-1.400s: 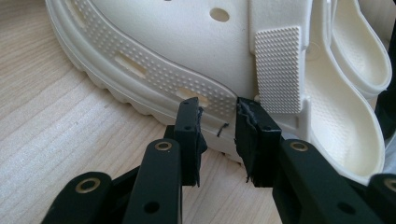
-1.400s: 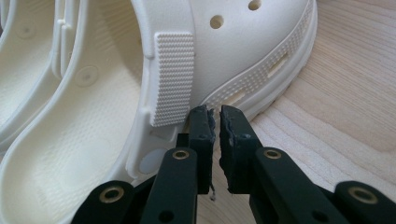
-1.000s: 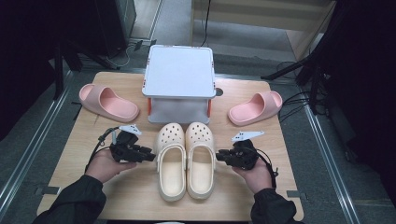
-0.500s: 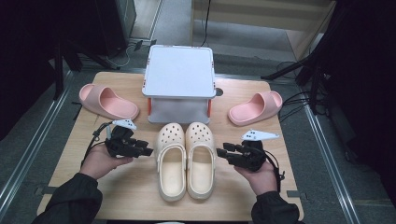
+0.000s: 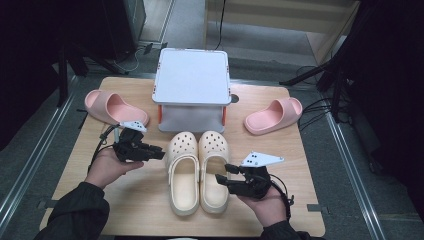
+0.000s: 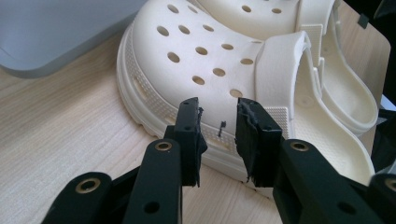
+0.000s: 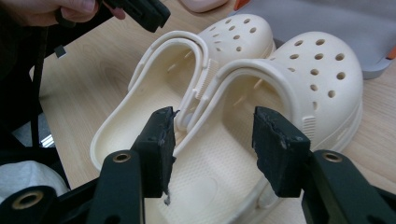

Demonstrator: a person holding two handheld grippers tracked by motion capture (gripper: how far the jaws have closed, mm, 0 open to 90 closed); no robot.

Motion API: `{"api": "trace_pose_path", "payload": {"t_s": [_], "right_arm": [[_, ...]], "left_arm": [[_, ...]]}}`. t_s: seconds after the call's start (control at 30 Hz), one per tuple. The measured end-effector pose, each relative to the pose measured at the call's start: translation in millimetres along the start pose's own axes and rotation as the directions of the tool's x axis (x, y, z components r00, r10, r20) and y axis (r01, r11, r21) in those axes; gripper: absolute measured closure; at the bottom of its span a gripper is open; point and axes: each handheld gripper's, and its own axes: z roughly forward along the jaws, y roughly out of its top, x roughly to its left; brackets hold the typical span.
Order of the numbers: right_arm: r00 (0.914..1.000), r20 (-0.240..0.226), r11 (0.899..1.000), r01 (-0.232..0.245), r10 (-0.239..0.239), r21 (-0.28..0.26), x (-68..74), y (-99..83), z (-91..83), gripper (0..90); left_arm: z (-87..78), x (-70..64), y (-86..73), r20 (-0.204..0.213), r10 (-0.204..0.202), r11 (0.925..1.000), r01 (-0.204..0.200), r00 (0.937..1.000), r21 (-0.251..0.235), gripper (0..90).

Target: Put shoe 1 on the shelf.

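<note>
Two cream clogs side by side at the middle of the wooden table (image 5: pixel 140 210), toes pointing away toward the white lidded box (image 5: pixel 192 80), heels toward the near edge: left clog (image 5: pixel 182 172) and right clog (image 5: pixel 214 170), touching along their inner sides. Left gripper (image 5: pixel 159 153) held in the left hand (image 5: pixel 107 167) just beside the outer flank of the left clog, level with its perforated toe cap. Seen along its own jaws: narrowly parted, a slim gap between the two black pads, nothing between them, tips close to the ribbed sole edge of the left clog (image 6: pixel 196 70) but contact not certain. Right gripper (image 5: pixel 222 180) held in the right hand (image 5: pixel 267 205), coming in low from the near right, tips at the rear outer side of the right clog. From its own camera: jaws spread wide, gripping nothing, framing the open heel cup of the right clog (image 7: pixel 280 93); one pad near the spot where the two heel straps meet, the other near the outer wall, touching or just short hard to tell. Left clog (image 7: pixel 187 60) beyond it, with the left gripper (image 7: pixel 144 11) at the top edge of that view. Pink slide (image 5: pixel 112 107) far left of the box, second pink slide (image 5: pixel 275 115) far right, both well apart from the clogs.
</note>
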Motion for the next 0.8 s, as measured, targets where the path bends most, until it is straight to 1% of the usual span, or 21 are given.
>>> {"api": "trace_pose_path", "payload": {"t_s": [0.1,0.13,0.2,0.33,0.37,0.4,0.43,0.47,0.5,0.53,0.6,0.67,0.73,0.8], "right_arm": [[0.9999,-0.007,1.000,-0.008,0.008,0.004,4.0,-0.4,1.8,49.6],[0.9999,-0.009,1.000,-0.011,0.011,0.004,5.5,-0.4,2.4,49.8],[0.9999,-0.008,1.000,-0.015,0.015,0.006,12.5,-0.4,6.8,49.9],[0.9999,-0.004,1.000,-0.013,0.013,0.012,16.1,-0.6,12.2,49.9],[0.9999,0.009,1.000,-0.014,0.014,0.021,17.9,-0.6,15.4,49.9],[0.9997,0.024,1.000,-0.004,0.003,0.030,19.7,-0.5,19.3,49.6],[0.9997,0.024,1.000,-0.004,0.003,0.030,19.7,-0.5,19.3,49.6],[0.9988,0.050,0.999,-0.007,0.005,0.037,20.7,-0.2,24.2,47.0],[0.9988,0.050,0.999,-0.007,0.005,0.037,20.7,-0.2,24.2,47.0],[0.9983,0.058,0.999,-0.009,0.007,0.037,20.5,-0.2,26.1,45.0],[0.9967,0.076,0.999,-0.032,0.030,0.034,19.8,0.5,31.8,41.3],[0.9953,0.079,0.998,-0.058,0.057,0.021,18.6,1.3,36.3,40.1],[0.9943,0.085,0.998,-0.065,0.063,0.016,18.3,1.8,38.7,39.4],[0.9934,0.087,0.997,-0.077,0.075,0.014,17.5,2.5,41.8,38.9]], "left_arm": [[-1.4,0.6,1.8,0.003,-0.004,1.0000,0.004,1.0000,-0.002,71.9],[-2.1,1.1,3.3,0.002,0.006,1.0000,-0.006,1.0000,-0.003,71.9],[-3.5,1.7,7.5,0.004,0.006,0.9999,-0.006,1.0000,-0.013,73.2],[-5.0,2.0,17.5,0.008,0.021,0.9994,-0.020,0.9998,-0.029,73.9],[-5.4,1.9,19.5,0.008,0.028,0.9992,-0.027,0.9996,-0.030,74.3],[-6.0,1.9,22.3,0.003,0.040,0.9987,-0.040,0.9992,-0.031,74.7],[-6.7,2.1,25.0,0.006,0.044,0.9984,-0.043,0.9990,-0.036,74.7],[-8.0,4.2,30.2,0.006,0.053,0.9978,-0.053,0.9986,-0.039,75.3],[-8.0,4.2,30.2,0.006,0.053,0.9978,-0.053,0.9986,-0.039,75.5],[-9.1,6.0,34.1,-0.001,0.058,0.9974,-0.058,0.9983,-0.043,75.5],[-12.0,10.0,41.7,0.000,0.055,0.9969,-0.055,0.9985,-0.056,76.4],[-15.5,13.8,48.5,0.003,0.054,0.9958,-0.054,0.9985,-0.075,78.1],[-18.2,16.3,54.6,-0.010,0.054,0.9957,-0.055,0.9985,-0.075,79.3],[-22.7,17.6,62.0,-0.008,0.058,0.9950,-0.058,0.9983,-0.081,80.5]]}}
